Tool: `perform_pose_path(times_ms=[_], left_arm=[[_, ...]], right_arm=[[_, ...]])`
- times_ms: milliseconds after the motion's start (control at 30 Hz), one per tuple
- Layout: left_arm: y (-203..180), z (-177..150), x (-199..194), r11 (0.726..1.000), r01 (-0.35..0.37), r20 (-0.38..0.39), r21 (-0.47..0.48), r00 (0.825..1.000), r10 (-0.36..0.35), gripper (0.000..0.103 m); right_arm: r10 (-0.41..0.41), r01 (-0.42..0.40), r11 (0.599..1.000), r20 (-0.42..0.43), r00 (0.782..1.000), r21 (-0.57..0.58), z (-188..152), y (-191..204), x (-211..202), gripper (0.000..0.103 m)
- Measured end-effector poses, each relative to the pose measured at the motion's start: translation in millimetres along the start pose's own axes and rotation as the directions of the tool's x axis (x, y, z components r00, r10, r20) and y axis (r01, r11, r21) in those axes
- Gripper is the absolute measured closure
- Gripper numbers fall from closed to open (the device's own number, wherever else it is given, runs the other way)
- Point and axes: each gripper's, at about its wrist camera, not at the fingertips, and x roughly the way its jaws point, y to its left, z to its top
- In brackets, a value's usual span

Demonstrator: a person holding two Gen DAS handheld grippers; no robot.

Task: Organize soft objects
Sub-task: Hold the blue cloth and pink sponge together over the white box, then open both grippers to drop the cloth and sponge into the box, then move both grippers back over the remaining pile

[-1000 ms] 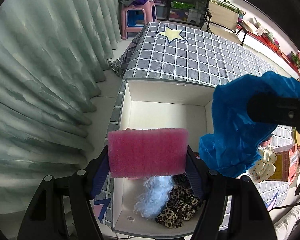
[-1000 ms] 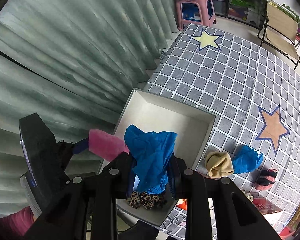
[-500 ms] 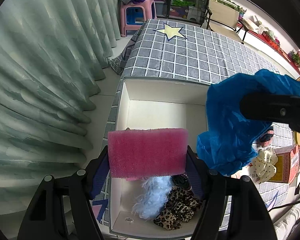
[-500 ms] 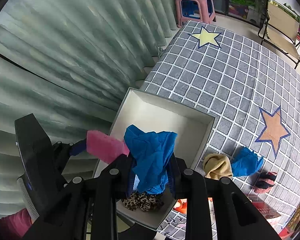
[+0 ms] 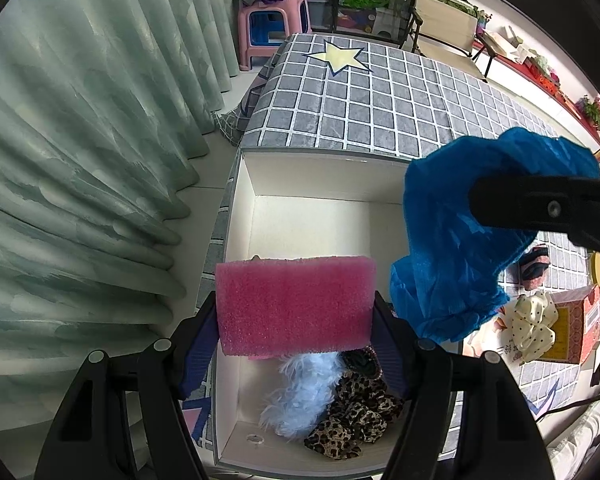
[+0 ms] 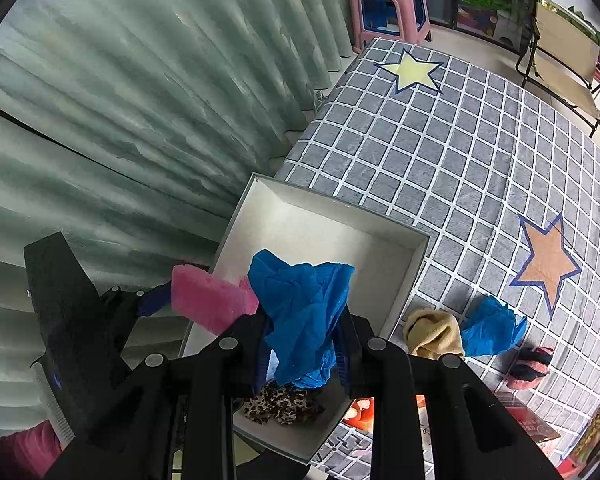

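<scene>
My left gripper is shut on a pink sponge and holds it above the near half of a white open box. My right gripper is shut on a crumpled blue cloth, held over the box's right side; it also shows in the left wrist view. The box holds a light-blue fluffy item and a leopard-print item at its near end.
The box sits on a grey checked cover with stars. On the cover right of the box lie a tan cloth, another blue cloth and a dark pink item. Green curtains hang at the left. A polka-dot cloth lies at the right.
Both grippers have drifted slightly over the box with their loads. The blue cloth has moved a little left toward the box's inside.
</scene>
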Motion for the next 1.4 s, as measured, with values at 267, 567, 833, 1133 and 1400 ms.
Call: perform_pose_path(times_ms=[267, 567, 833, 1133, 1400], left_arm=[[-1.6, 1.1, 0.5, 1.000, 0.003, -0.001, 0.003, 1.000, -0.003, 0.030], [-1.3, -2.7, -3.2, 0.997, 0.077, 0.032, -0.011, 0.997, -0.076, 0.016], [9.4, 3.5, -11.5, 0.983, 0.171, 0.089, -0.071, 0.982, -0.164, 0.000], [-36.3, 24.3, -29.1, 0.968, 0.244, 0.069, 0.055, 0.966, -0.248, 0.000], [-109.5, 41.0, -21.6, 0.937, 0.268, -0.006, 0.223, 0.962, -0.274, 0.000]], right_arm=[[-0.006, 0.006, 1.000, -0.003, 1.000, 0.008, 0.3, -4.4, 3.1, 0.074], [0.000, 0.000, 1.000, -0.005, 1.000, 0.019, 0.0, -5.8, 4.9, 0.054], [0.003, -0.002, 0.997, -0.019, 1.000, 0.073, -1.8, -14.0, 3.8, 0.014], [-0.005, 0.004, 0.977, 0.008, 1.000, 0.211, -29.2, -67.3, -45.2, 0.014], [-0.103, 0.093, 0.914, 0.004, 0.995, 0.395, -62.9, -166.5, -93.8, 0.000]])
